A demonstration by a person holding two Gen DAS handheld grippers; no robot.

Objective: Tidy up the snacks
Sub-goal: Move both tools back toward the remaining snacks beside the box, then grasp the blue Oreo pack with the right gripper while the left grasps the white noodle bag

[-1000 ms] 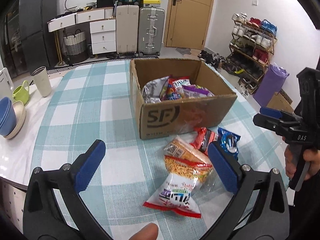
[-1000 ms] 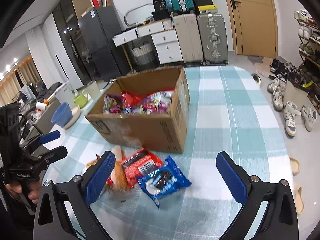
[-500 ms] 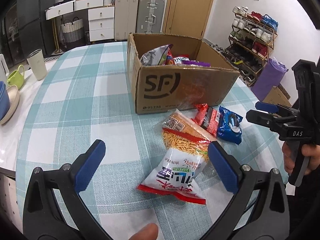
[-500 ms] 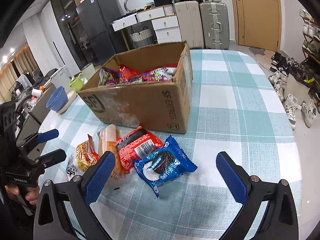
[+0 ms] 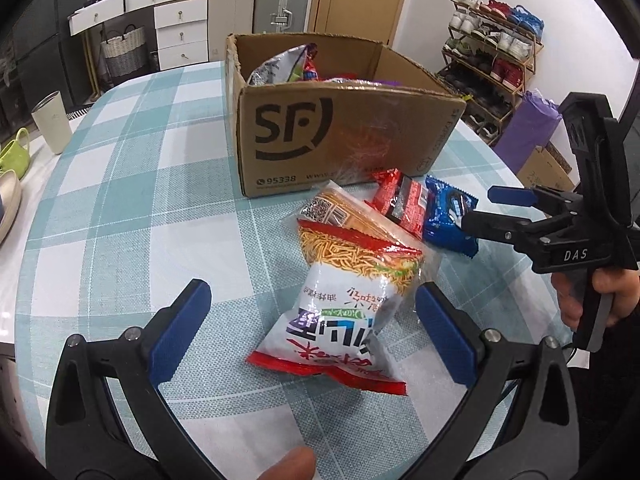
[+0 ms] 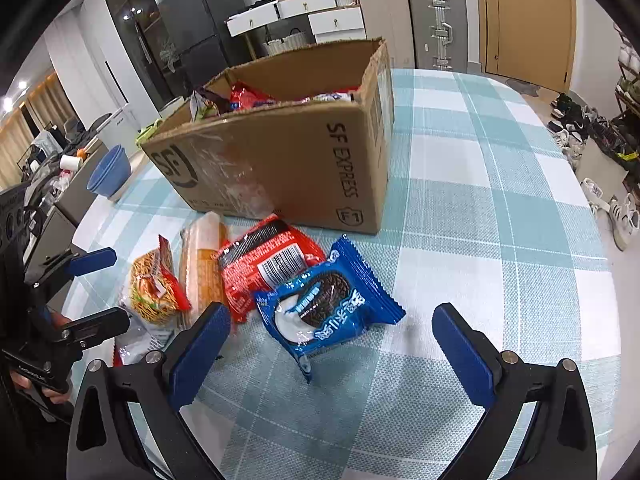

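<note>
Already partly packed: cardboard box (image 5: 340, 136) holds several snacks | left on table: noodle bag (image 5: 344, 300), red packet (image 6: 268, 260), cookie pack (image 6: 324, 312) | left gripper (image 5: 312, 332), right gripper (image 6: 332, 352): jaws apart, empty

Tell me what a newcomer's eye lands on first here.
First the brown SF cardboard box mid-table, snack bags poking out. Then the packets lying loose before it: a white-and-red noodle bag between the open left tool, and a blue cookie packet ahead of the open right tool.
</note>
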